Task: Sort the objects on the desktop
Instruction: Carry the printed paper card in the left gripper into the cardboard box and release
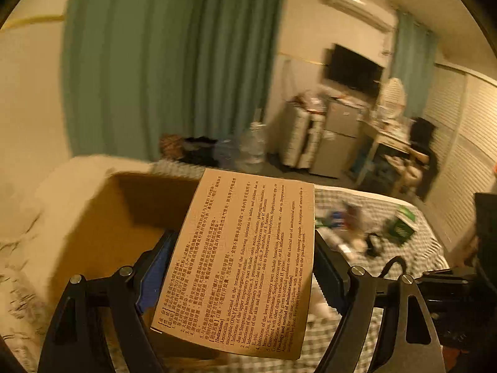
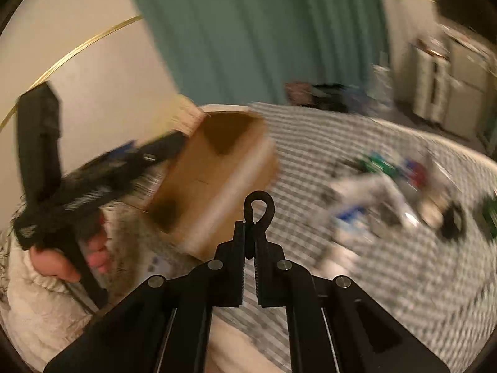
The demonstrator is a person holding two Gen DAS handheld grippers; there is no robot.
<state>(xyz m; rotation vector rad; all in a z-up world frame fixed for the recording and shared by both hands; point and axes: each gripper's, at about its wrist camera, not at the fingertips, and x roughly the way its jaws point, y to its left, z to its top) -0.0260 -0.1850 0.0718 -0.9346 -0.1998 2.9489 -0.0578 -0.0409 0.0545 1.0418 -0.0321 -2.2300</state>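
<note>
My left gripper is shut on a flat tan medicine box printed with small text, held above the open cardboard box. My right gripper is shut on a thin black looped clip, held over the checked tablecloth. The cardboard box also shows in the right wrist view, with the left gripper and the hand holding it beside the box. A blurred pile of small objects lies on the cloth to the right.
A cream blanket lies left of the cardboard box. Green boxes and a black item lie on the cloth. A green curtain, water bottles and cabinets stand behind.
</note>
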